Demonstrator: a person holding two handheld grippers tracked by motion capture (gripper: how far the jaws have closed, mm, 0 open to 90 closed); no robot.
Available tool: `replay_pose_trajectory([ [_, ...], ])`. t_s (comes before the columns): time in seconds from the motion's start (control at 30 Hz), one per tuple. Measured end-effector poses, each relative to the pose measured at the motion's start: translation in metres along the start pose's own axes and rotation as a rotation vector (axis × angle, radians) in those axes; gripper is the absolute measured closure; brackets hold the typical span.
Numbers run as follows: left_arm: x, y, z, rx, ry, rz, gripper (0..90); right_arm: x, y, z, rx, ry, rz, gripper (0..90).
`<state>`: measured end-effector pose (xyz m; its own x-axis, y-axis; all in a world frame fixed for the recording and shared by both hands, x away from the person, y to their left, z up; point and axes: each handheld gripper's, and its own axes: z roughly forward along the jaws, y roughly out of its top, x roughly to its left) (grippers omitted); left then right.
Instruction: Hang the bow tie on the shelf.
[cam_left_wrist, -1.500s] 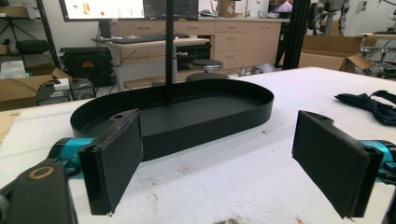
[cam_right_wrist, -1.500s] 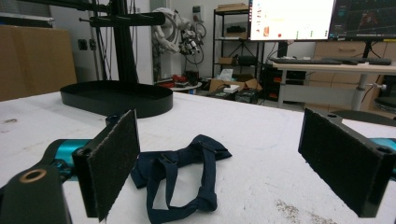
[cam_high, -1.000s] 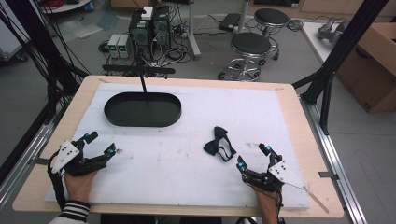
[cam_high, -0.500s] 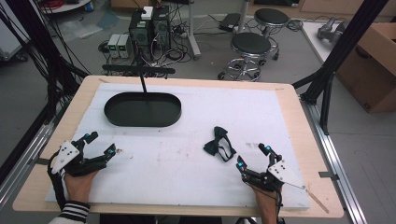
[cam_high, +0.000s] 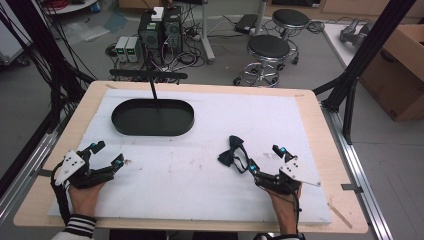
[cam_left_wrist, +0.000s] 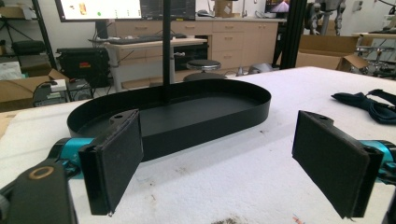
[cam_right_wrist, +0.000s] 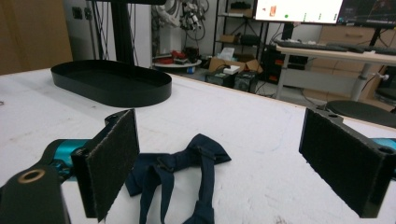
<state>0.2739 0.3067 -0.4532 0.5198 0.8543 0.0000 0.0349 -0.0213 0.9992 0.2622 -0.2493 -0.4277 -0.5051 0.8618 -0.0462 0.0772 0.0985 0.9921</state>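
A dark navy bow tie (cam_high: 233, 153) with its strap lies on the white table cover, right of centre. It shows close in the right gripper view (cam_right_wrist: 180, 179), just beyond the left jaw. My right gripper (cam_high: 267, 158) rests on the table directly behind it, open and holding nothing (cam_right_wrist: 224, 172). My left gripper (cam_high: 107, 154) sits at the near left of the table, open and holding nothing (cam_left_wrist: 219, 165). A black oval tray (cam_high: 122, 125) stands at the back left, empty, seen ahead in the left gripper view (cam_left_wrist: 243, 112). The bow tie (cam_left_wrist: 369, 103) shows far right there.
A black post (cam_high: 154, 90) with a crossbar rises behind the tray. The white cover (cam_high: 200, 185) spans most of the wooden table. Stools, computer boxes and cardboard boxes stand on the floor beyond the far edge.
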Motion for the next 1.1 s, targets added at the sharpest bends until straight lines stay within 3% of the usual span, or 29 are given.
replay_pose_trajectory([
  [0.27, 0.0, 0.0, 0.0, -0.001, -0.003, 0.0, 16.6, -0.006, 0.033, 0.019, 0.044, 0.025, -0.014, 11.0],
  [0.57, 0.0, 0.0, 0.0, -0.002, -0.005, 0.0, 16.6, -0.015, 0.063, 0.051, 0.139, 0.061, -0.006, 11.0],
  [0.63, 0.0, 0.0, 0.0, -0.002, -0.006, 0.002, 16.6, -0.016, 0.065, 0.058, 0.16, 0.068, 0.019, 11.0],
  [0.87, 0.0, 0.0, 0.0, -0.002, -0.009, 0.006, 16.5, -0.019, 0.07, 0.08, 0.251, 0.077, 0.015, 11.0],
  [1.1, 0.0, 0.0, 0.0, -0.003, -0.008, 0.007, 16.5, -0.022, 0.075, 0.095, 0.306, 0.109, 0.036, 15.3],
])
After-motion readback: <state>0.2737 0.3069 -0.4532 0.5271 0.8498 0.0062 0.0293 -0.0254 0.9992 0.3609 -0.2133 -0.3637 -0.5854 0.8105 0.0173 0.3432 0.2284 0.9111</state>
